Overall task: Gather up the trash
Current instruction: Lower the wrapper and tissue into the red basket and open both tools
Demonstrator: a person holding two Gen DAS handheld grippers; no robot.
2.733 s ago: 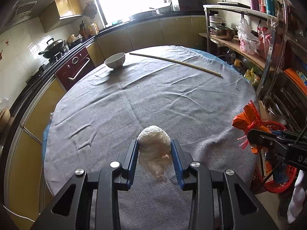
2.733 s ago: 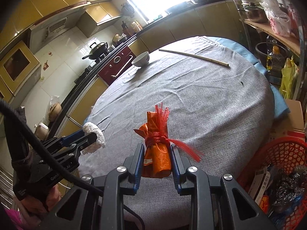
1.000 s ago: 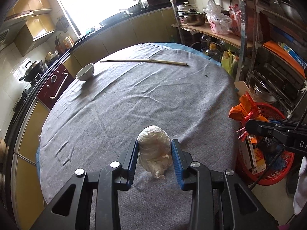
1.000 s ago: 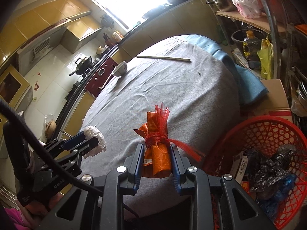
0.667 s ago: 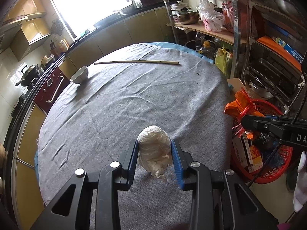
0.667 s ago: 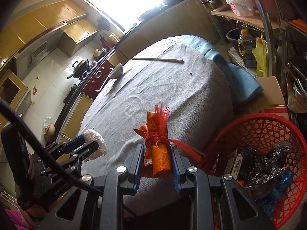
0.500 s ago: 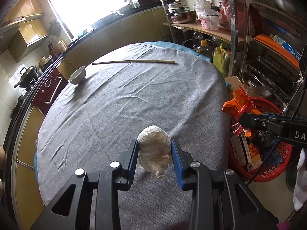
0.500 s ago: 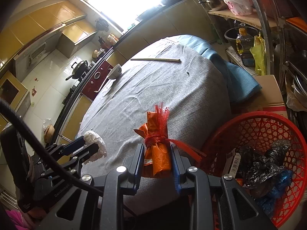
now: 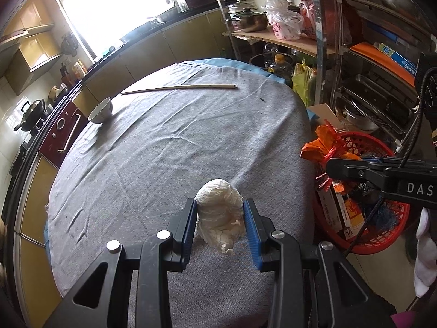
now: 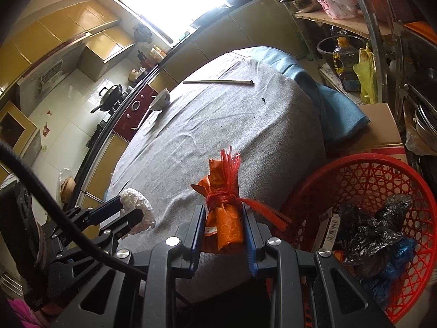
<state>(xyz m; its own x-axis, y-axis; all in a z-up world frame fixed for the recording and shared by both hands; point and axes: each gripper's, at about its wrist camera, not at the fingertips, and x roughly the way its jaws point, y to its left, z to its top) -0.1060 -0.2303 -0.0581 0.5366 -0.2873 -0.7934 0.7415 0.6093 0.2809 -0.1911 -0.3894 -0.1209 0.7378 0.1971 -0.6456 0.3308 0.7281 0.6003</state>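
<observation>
Left wrist view: left gripper (image 9: 220, 220) clamped on a crumpled white wad (image 9: 220, 213), blue pads pressing both its sides, held above the near part of the grey tablecloth (image 9: 169, 147). Far left on the cloth a white bowl (image 9: 101, 110); far middle a long thin stick (image 9: 179, 88) lying flat. Right of the table, on the floor, a red basket (image 9: 382, 235) with boxes and dark bags inside. The right gripper (image 9: 331, 165) comes in from the right edge, holding an orange wrapper bundle (image 9: 319, 147) over the near-left rim of the basket; exact height above the rim hard to judge with the fisheye. Metal shelf rack (image 9: 322, 41) far right with pots and bags.

Right wrist view: right gripper (image 10: 224, 229) closed on the orange wrapper bundle (image 10: 224, 218), tied at its middle with red plastic strips (image 10: 226, 180) fanning up and to the right. Bundle sits over the table's near-right edge, just left of the red basket (image 10: 404, 289). Basket holds a black bag (image 10: 377, 232), a blue bag (image 10: 396, 262) and a barcode box (image 10: 331, 232). Left gripper (image 10: 133, 211) visible at left, gripping the white wad (image 10: 139, 205) above the tablecloth (image 10: 232, 125). Bowl (image 10: 161, 99) and stick (image 10: 218, 82) far on the table. Cardboard box (image 10: 382, 125) behind the basket.
</observation>
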